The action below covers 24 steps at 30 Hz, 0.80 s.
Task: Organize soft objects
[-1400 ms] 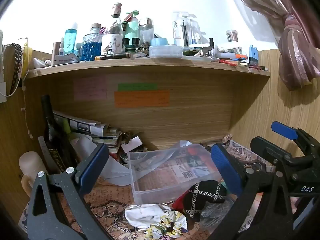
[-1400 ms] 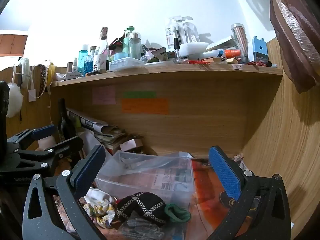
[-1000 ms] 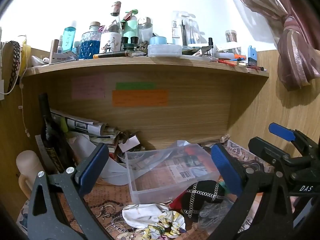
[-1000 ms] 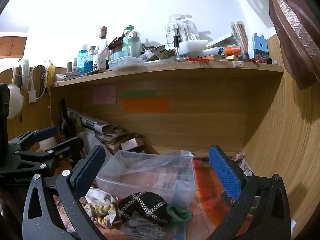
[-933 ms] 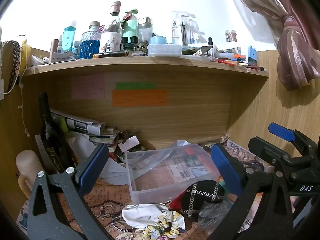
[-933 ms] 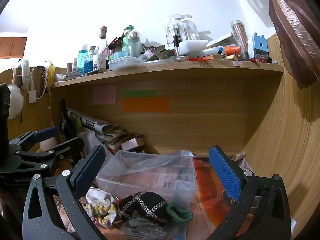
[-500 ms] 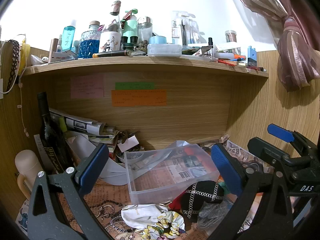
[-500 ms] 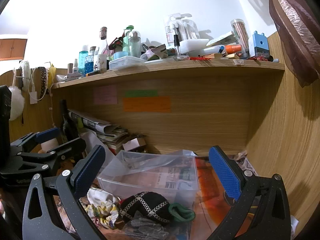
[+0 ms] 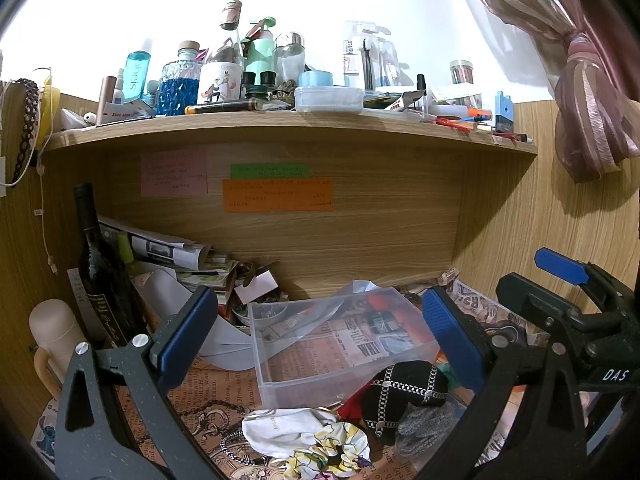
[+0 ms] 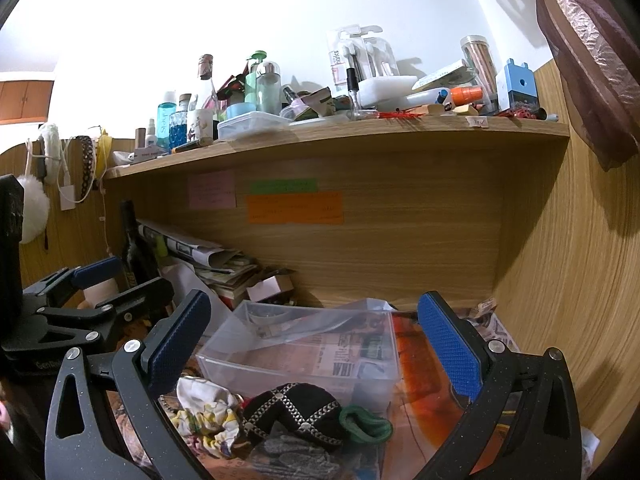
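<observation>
A pile of soft things lies on the desk in front of a clear plastic bin (image 9: 332,344) (image 10: 300,360): a black cap with silver cross pattern (image 9: 404,392) (image 10: 296,408), a white and yellow floral cloth (image 9: 316,440) (image 10: 204,412), a grey knitted piece (image 9: 424,428) (image 10: 296,456) and a green hair tie (image 10: 366,424). My left gripper (image 9: 320,336) is open and empty, above the pile. My right gripper (image 10: 316,340) is open and empty, also above it. The right gripper shows at the right of the left wrist view (image 9: 560,320); the left gripper shows at the left of the right wrist view (image 10: 80,300).
A wooden shelf (image 9: 280,124) above the desk is crowded with bottles and jars. A dark wine bottle (image 9: 100,272), a pale flask (image 9: 56,332) and stacked papers (image 9: 172,256) stand at the left. Sticky notes (image 9: 276,196) hang on the back panel. A curtain (image 9: 592,80) hangs at the right.
Both views have shifted slightly; the grippers have eased back and up a little from the pile. Both stay open and empty.
</observation>
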Available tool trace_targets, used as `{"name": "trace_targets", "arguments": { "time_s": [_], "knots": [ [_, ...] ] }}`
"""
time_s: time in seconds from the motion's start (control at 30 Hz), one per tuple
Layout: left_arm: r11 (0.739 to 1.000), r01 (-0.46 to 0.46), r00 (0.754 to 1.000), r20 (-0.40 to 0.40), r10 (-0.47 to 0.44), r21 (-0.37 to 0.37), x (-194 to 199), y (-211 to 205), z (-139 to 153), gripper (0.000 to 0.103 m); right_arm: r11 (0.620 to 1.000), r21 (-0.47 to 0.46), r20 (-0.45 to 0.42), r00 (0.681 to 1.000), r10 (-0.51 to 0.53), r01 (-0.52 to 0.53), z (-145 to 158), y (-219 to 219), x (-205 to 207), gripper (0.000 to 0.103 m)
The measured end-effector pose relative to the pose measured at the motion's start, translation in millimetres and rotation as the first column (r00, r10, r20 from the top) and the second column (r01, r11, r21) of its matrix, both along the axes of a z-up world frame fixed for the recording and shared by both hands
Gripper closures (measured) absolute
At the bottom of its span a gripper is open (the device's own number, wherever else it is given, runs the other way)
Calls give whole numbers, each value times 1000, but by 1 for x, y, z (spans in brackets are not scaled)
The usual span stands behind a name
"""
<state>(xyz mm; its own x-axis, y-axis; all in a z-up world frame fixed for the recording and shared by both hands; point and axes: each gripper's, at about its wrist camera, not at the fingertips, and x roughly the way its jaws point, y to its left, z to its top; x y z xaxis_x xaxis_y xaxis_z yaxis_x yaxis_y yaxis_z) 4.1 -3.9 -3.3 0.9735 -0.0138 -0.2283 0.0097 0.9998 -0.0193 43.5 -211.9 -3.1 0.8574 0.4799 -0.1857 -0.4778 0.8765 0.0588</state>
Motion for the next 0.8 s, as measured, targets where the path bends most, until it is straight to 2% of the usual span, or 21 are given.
{"name": "trace_targets", "arguments": {
  "time_s": [0.8],
  "knots": [
    [1000,0,1000,1,0,-1,0,1,0,0,1000,4,-4,1000,3,-3,0,1,-1,0]
  ]
}}
